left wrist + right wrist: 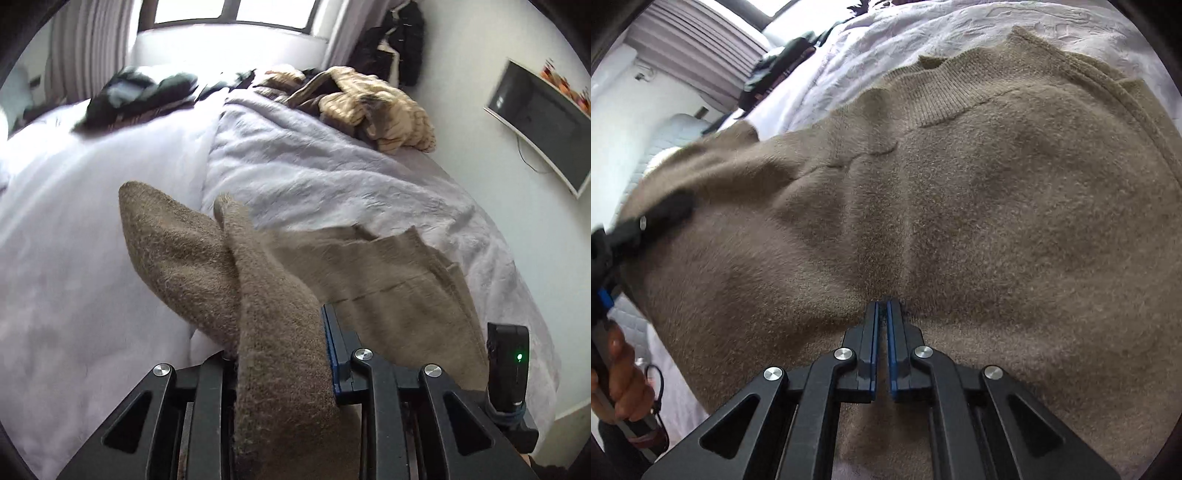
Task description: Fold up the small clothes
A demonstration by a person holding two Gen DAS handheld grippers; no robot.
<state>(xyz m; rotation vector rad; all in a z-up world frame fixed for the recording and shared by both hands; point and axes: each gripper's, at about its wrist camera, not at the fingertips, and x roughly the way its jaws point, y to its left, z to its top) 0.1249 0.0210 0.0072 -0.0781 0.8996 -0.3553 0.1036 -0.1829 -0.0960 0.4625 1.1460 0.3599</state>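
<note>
Brown knit sweater point(960, 206) lies on the bed point(314, 166). My left gripper point(280, 354) clamps a lifted edge, ready to fold it over; my right gripper point(882, 314), clenched empty, pins the middle.

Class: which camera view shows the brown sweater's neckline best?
The right wrist view: the brown sweater fills the frame and its ribbed neckline lies in plain sight. The left wrist view shows mostly a lifted fold between the left gripper's fingers.

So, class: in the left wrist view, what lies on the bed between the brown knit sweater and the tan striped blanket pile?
Only bare pale lilac bedspread separates the sweater from the blanket pile.
</note>
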